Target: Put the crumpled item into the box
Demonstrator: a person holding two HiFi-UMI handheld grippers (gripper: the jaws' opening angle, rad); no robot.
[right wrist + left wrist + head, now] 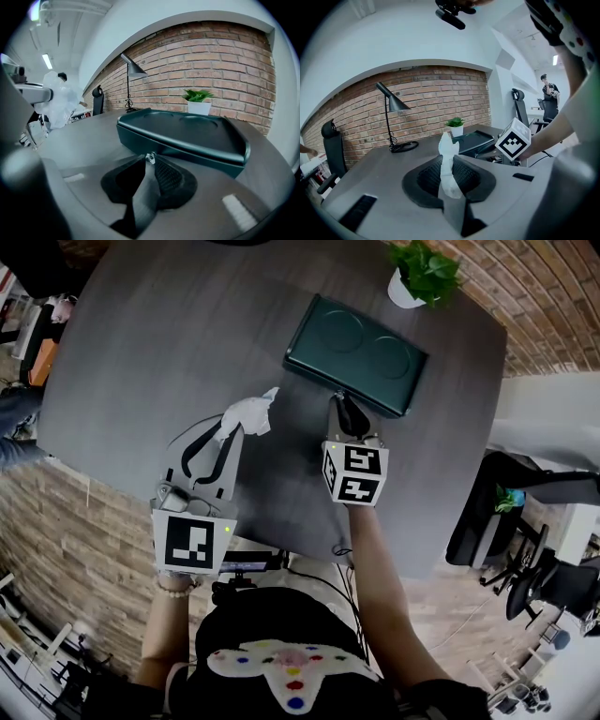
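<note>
The crumpled item (248, 414) — a white wad of paper — is held between the jaws of the left gripper (232, 432), just left of centre in the head view, over the dark table (141, 343). In the left gripper view, at the middle of the frame, the wad (447, 143) stands upright between the two pads. Its upper end sticks out past the tips of the left gripper (449, 159). The jaws are kept only narrowly apart and are pressed on the paper from both sides.

The box (356, 352) — dark green, its lid down — lies above and right of centre in the head view, well apart from the wad and to its right. The right gripper (345, 405) is set against the box's near edge. In the right gripper view the box (187, 133) fills the middle band. The jaws of the right gripper (149, 162) are drawn almost together, and a small shiny catch (150, 157) on the box front is pinched at their tips.
</note>
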